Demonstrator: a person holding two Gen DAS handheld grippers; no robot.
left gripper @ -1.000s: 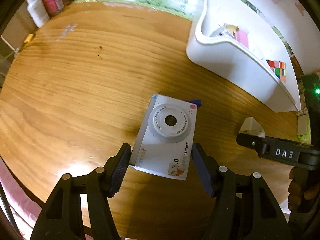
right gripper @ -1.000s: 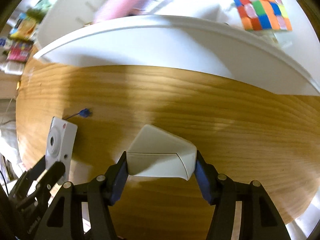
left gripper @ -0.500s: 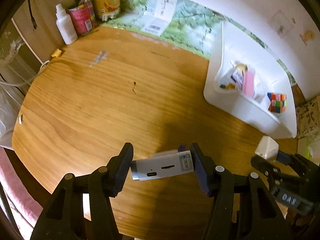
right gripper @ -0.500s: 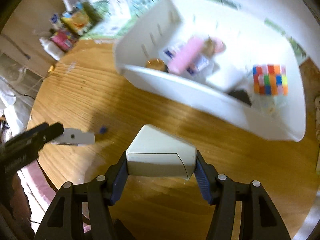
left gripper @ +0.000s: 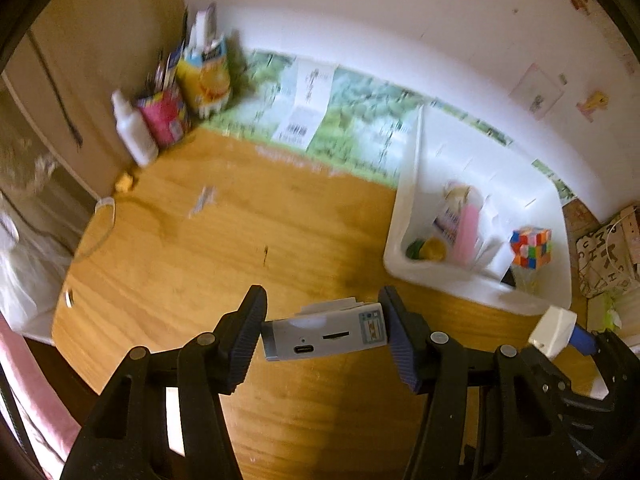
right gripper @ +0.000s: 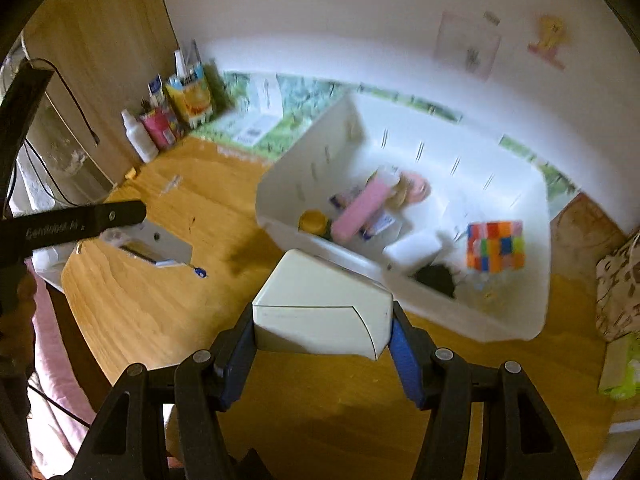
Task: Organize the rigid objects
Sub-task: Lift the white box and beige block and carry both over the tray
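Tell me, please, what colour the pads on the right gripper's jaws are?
Blue, on black arms; the right gripper shows this best in the right wrist view.

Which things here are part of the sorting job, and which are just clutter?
Job:
- small white camera in the left gripper
- white box in the right gripper
- white bin
- puzzle cube and pink case inside it

Lying about:
- white bottle
- pink can
- juice carton
- printed sheet
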